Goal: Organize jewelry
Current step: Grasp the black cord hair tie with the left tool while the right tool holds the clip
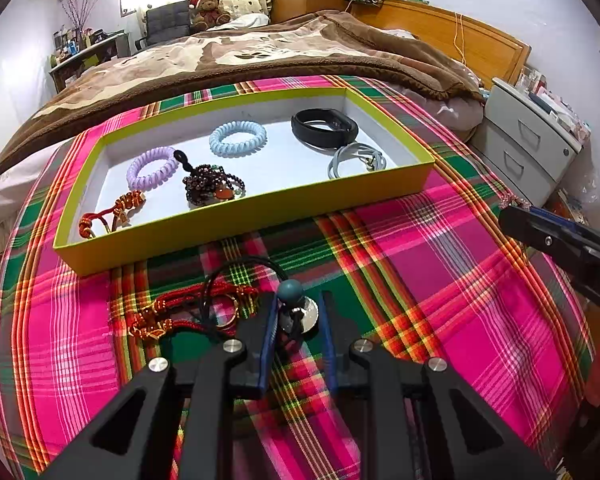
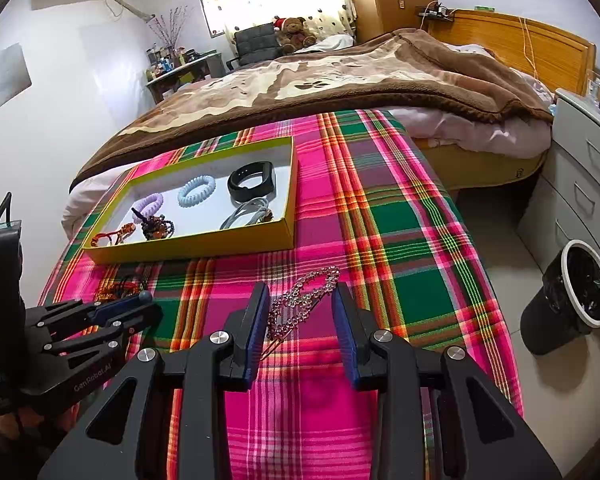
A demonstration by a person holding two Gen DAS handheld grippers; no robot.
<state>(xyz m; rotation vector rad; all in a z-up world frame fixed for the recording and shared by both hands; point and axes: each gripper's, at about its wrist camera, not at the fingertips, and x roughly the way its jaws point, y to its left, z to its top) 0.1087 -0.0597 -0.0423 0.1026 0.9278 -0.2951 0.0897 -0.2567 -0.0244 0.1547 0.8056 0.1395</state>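
Bedroom scene: we're working over a bed with a pink-green plaid cloth (image 1: 440,248) spread across its near end and a brown blanket (image 1: 260,52) behind it. Yellow-walled tray (image 1: 244,216) sits on the cloth, white inside.

Tray contents: lilac spiral hair tie (image 1: 153,168) and light-blue spiral hair tie (image 1: 238,138), apart from each other; black wristband (image 1: 325,127) at the far right; grey cord loop (image 1: 356,160) just in front of it; dark beaded bracelet heap (image 1: 212,187) mid-front, touching or overlapping the lilac tie's edge; red-and-gold knotted cord bracelet (image 1: 112,212) in the front-left corner.

Outside the tray, near its front wall: a tangle of red cord and black cord (image 1: 204,304) lying on the cloth, with a teal bead (image 1: 290,291) and a silver disc pendant (image 1: 310,314) at its right end.

Our left gripper (image 1: 298,316) is down at that pendant end, jaws released, bead and disc sitting between the fingers. We can't tell if either pad touches them.

Our right gripper (image 2: 300,312) is well to the right, over a pink rhinestone hair clip (image 2: 304,300) lying on the cloth. Jaws spread wide, one finger on each side of the clip, not closed on it.

Background: teddy bear (image 2: 294,32) on a chair, white drawer unit (image 2: 580,168), black waste bin (image 2: 572,292) on the floor.
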